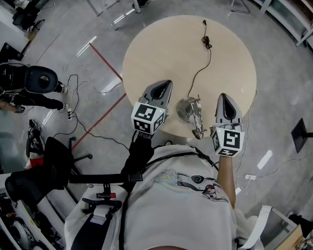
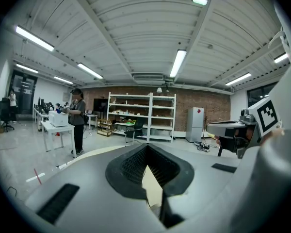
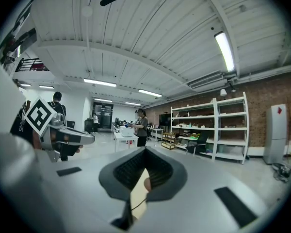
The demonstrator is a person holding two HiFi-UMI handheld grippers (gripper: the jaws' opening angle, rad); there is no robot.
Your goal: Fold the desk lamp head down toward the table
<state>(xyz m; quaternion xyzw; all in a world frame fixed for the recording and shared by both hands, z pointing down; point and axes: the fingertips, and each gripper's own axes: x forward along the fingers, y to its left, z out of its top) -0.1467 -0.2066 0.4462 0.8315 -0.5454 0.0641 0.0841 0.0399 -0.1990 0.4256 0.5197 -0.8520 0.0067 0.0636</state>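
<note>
Lamp [image 1: 193, 117], a silver metal desk model on a round base, sits near the 6 o'clock edge of the round pale wooden tabletop [image 1: 161, 46]. Its thin black cord [image 1: 197, 75] trails toward 12. Its long axis runs roughly 12 to 6, with the head end apparently nearest the person. It lies between the tongs, with the left tongs [image 1: 166, 84] at its 10 o'clock. The right tongs [image 1: 223, 97] are at its 2 o'clock, seemingly nearer the head. Both tongs are closed on nothing.

I see from head camera steeply down, high over round table [image 1: 167, 46]. Both gripper cameras ride low, face nearly level; both share far shelves [image 2: 141, 116].
</note>
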